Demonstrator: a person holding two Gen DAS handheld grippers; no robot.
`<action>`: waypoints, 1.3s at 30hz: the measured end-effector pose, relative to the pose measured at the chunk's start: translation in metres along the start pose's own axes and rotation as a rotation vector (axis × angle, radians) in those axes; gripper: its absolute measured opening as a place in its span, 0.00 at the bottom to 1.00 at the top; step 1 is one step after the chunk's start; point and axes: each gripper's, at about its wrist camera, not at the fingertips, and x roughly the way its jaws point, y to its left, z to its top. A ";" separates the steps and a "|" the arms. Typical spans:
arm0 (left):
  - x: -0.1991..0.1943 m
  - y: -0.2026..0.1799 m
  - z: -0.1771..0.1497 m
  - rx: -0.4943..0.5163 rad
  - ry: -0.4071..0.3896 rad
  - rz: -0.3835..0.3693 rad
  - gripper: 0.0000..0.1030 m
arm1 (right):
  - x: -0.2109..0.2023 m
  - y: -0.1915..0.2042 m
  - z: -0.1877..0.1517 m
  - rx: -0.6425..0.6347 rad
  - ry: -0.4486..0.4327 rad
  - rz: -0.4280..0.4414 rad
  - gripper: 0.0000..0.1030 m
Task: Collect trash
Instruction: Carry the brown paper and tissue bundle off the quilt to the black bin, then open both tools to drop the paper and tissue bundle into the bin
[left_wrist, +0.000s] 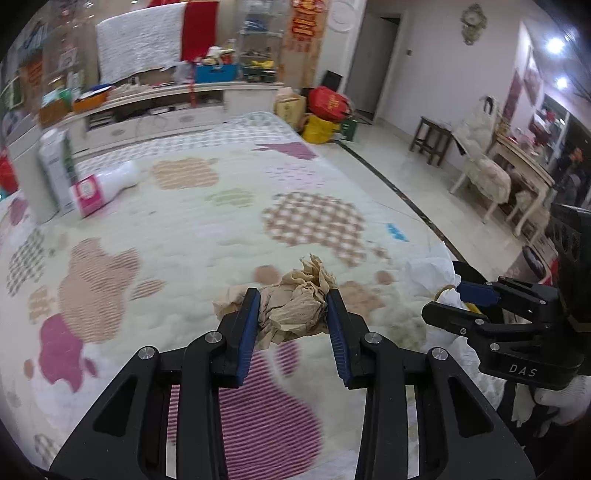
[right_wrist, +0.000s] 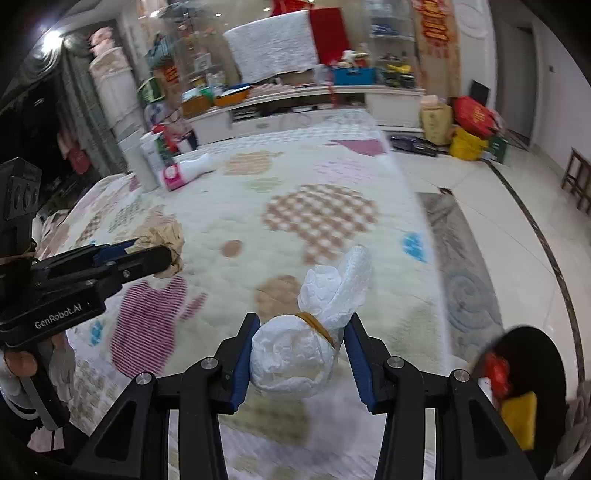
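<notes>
Right wrist view: right tongs pinching tied white bag; black bin lower right, nearer this hand. Left tongs pinching crumpled brown paper.

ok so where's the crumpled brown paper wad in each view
Left wrist: the crumpled brown paper wad sits low centre, pinched between the left gripper fingers.
Right wrist: the same wad shows at mid left, at the tip of the left gripper reaching in from the left edge.
Shared landmark: the brown checkered patch on the bed cover, beyond the wad in both views.
</notes>
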 end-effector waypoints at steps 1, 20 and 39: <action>0.004 -0.010 0.002 0.012 0.002 -0.009 0.33 | -0.004 -0.009 -0.003 0.012 0.000 -0.013 0.44; 0.052 -0.115 0.011 0.125 0.070 -0.167 0.33 | -0.053 -0.120 -0.044 0.196 -0.018 -0.163 0.44; 0.099 -0.208 0.019 0.171 0.165 -0.327 0.33 | -0.075 -0.202 -0.085 0.348 0.000 -0.270 0.44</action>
